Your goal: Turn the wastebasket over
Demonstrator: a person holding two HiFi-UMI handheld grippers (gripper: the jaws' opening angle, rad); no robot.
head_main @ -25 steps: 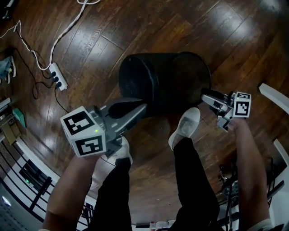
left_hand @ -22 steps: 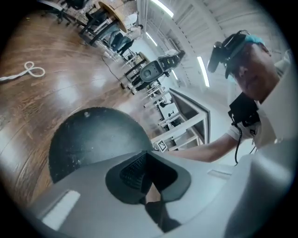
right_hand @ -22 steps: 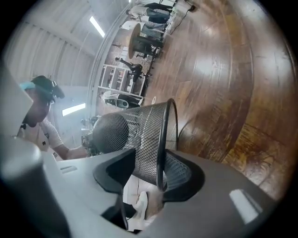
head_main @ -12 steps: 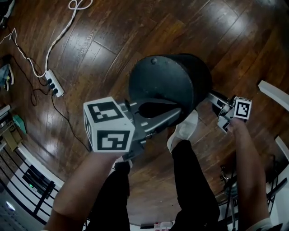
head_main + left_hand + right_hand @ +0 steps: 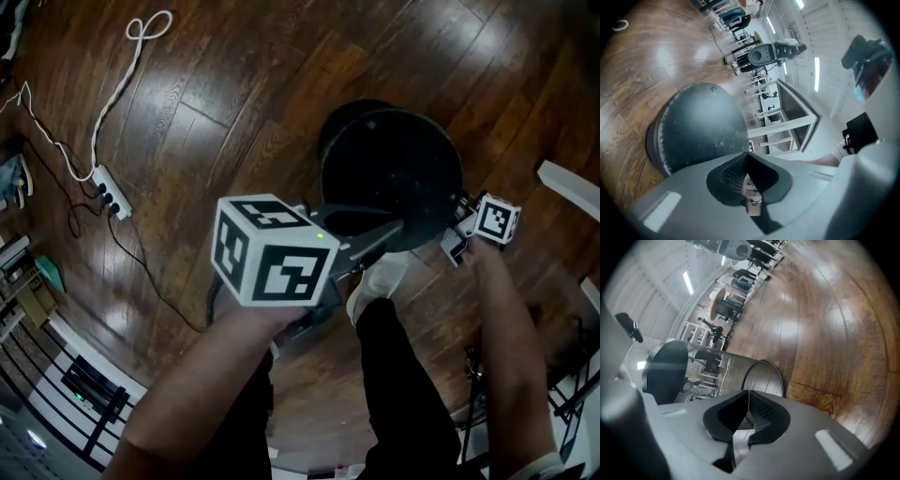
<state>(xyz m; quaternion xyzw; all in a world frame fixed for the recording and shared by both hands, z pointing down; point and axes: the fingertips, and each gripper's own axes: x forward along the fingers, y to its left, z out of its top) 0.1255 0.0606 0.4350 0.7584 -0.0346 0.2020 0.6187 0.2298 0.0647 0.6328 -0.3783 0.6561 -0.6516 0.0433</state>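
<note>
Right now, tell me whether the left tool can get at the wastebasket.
Probably yes. The left tool points straight at the wastebasket, close by its upturned base, with nothing between them. Its jaws are shut, so it would need to open to grip.

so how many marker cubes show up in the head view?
2. One is large in the centre foreground, on the left gripper. The other is small at the right, on the right gripper, beside the wastebasket. None appear to be hidden.
</note>
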